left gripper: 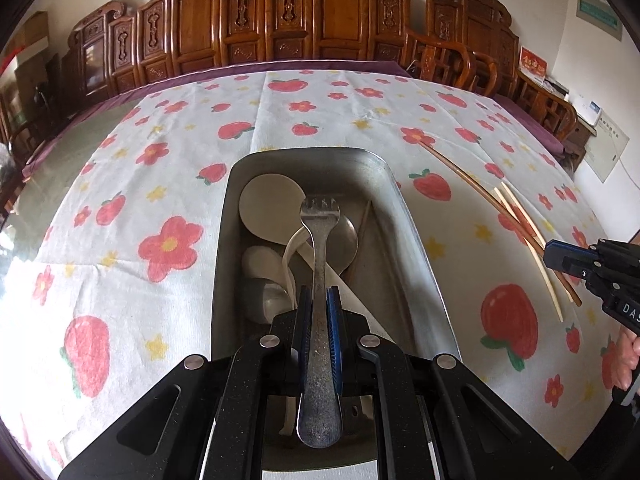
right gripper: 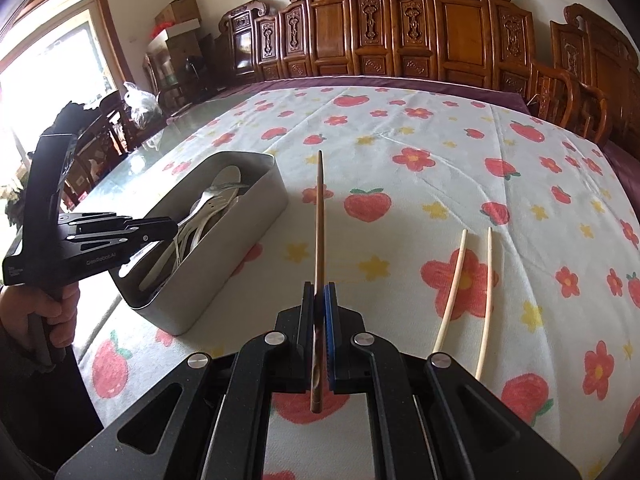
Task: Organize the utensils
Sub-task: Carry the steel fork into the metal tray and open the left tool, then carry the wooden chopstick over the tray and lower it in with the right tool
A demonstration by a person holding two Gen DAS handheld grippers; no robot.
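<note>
Here the fork (left gripper: 320, 264) looks dull, speckled, tines over the bin (left gripper: 416, 240).

Right gripper (right gripper: 320, 300) clamps brown chopstick (right gripper: 319, 216); two pale chopsticks (right gripper: 468, 280) on tablecloth (right gripper: 400, 208); metal box (right gripper: 224, 248) left.

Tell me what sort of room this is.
Probably a home dining room: a large table under a strawberry-and-flower printed cloth, carved wooden high-backed chairs along the far wall, and stacked cardboard boxes by a bright window.

Home dining room, carved wooden chairs (right gripper: 448, 24), floral tablecloth (right gripper: 440, 152)
</note>
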